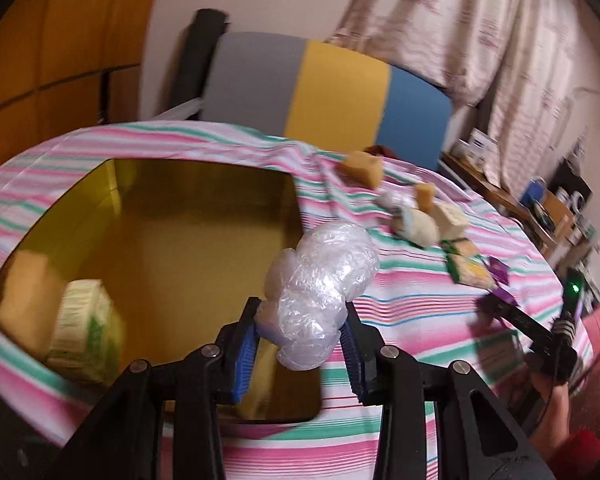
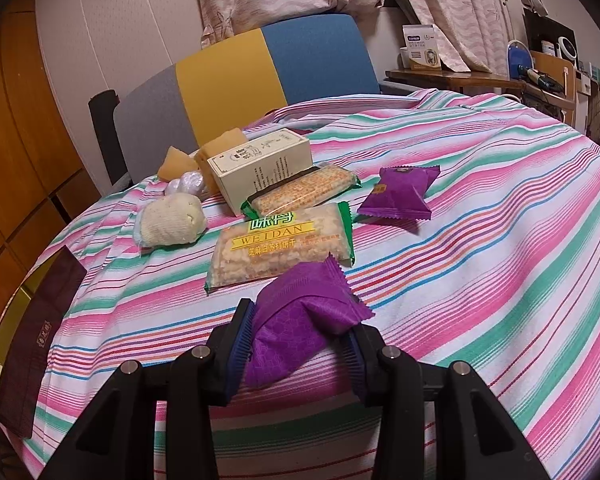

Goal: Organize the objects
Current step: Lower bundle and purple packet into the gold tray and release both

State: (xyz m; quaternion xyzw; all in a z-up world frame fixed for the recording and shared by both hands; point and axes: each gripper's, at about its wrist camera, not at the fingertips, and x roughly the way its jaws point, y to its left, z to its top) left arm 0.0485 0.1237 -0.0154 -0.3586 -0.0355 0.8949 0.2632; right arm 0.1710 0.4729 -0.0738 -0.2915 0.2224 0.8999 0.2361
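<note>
Gripping a crumpled plastic wad [image 1: 320, 292], the left gripper [image 1: 302, 344] hangs over the gold box [image 1: 204, 216] (green-printed carton [image 1: 86, 332] inside); beside it, the right gripper [image 2: 296, 354] pinches a purple packet [image 2: 300, 320].

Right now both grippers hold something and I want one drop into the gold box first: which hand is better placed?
Left. The left gripper holds the plastic wad right over the gold box; the right gripper grips its purple packet over the striped cloth.

A crumpled clear plastic wad [image 1: 320, 280] is being pinched upright at the gold box's [image 1: 172, 208] right rim. A purple packet [image 2: 300, 320] is lying tilted, squeezed at its lower end, just below the Weidan cracker pack [image 2: 280, 248]. A second purple packet [image 2: 398, 196] is lying flat to that pack's upper right.
</note>
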